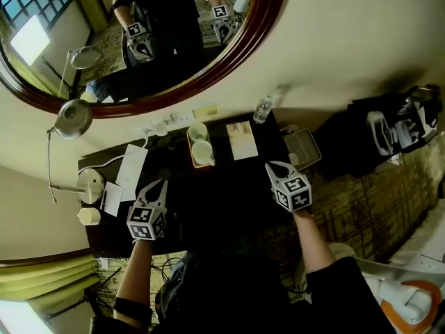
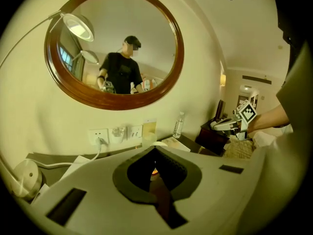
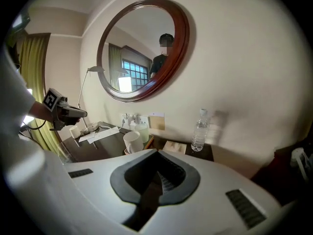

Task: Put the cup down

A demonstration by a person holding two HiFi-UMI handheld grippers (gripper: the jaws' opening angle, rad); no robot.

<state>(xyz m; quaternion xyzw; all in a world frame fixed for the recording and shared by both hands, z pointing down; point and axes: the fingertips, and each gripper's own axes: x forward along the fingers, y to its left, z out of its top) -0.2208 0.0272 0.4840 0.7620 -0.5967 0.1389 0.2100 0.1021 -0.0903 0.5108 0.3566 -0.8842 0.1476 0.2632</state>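
Two white cups stand on a small orange tray (image 1: 190, 145) at the back of the dark table: the nearer cup (image 1: 203, 152) (image 3: 132, 142) and a second one (image 1: 198, 131) (image 3: 143, 131) behind it. My right gripper (image 1: 268, 165) (image 3: 157, 152) hangs shut and empty to the right of the tray, apart from the cups. My left gripper (image 1: 162, 183) (image 2: 155, 149) is also shut with nothing in it, over the table's front left. Each gripper shows in the other's view, the right gripper (image 2: 213, 125) and the left gripper (image 3: 85, 114), both in the air.
A water bottle (image 1: 263, 108) (image 3: 199, 130) stands by the wall, with a booklet (image 1: 241, 140) in front of it. Papers (image 1: 131, 169) and a desk lamp (image 1: 73, 119) occupy the left side. A dark square tray (image 1: 303, 149) sits at the table's right end. A round mirror (image 1: 264, 19) hangs above.
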